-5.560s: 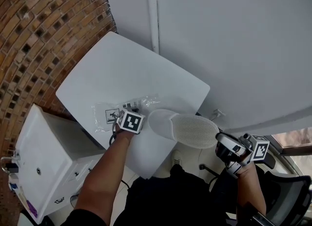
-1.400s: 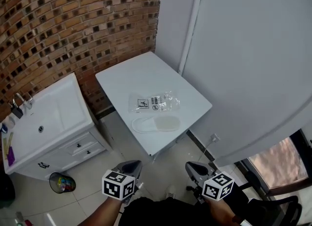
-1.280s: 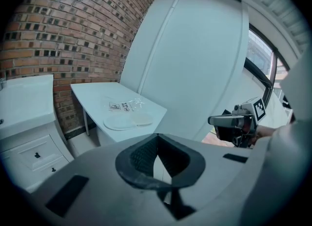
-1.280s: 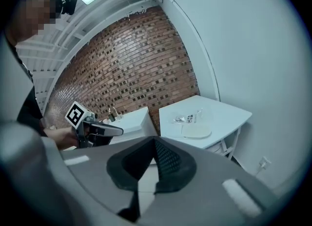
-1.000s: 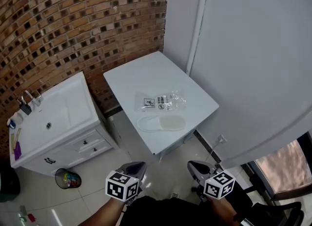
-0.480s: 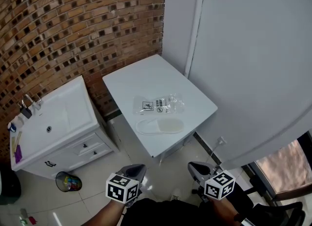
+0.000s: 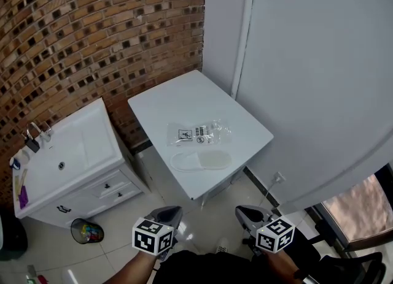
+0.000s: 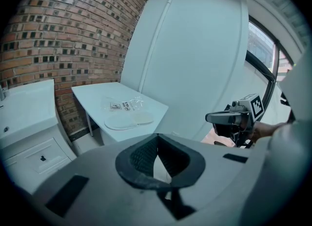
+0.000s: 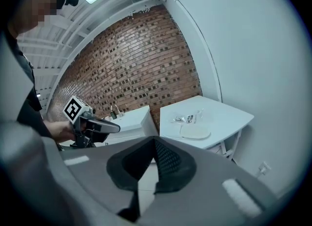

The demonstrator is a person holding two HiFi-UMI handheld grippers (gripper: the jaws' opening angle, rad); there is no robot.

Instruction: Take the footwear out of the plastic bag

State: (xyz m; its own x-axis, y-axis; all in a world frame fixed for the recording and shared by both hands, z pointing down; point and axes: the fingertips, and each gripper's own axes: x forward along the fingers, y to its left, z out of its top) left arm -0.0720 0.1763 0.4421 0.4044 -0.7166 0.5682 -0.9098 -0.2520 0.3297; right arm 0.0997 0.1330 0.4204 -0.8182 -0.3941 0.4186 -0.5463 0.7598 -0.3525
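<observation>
The left gripper (image 8: 157, 152) had its jaws pressed together on nothing, and the right gripper (image 9: 155, 157) was likewise closed and empty. Both were held low, close to the person's body and above the tiled floor, well apart from the small white rectangular table (image 7: 178, 95).

On that table the flat white fabric slipper (image 7: 201, 160) lay on the bare top near the front edge, wholly outside the crumpled clear plastic bag with printed labels (image 7: 198, 133), which lay just beside it on the wall side. The bag looked flat; whether anything remained inside could not be told from this far off.

Judged from that layout, the removal looked finished and the step in hand was simply holding off. To do that well, the closed jaws were best kept clear of the table edge, so that neither slipper nor bag got nudged. If the bag turned out to hold a second slipper, the sound way in would be one gripper pinning the bag's sealed end while the other drew the slipper out through the mouth.
</observation>
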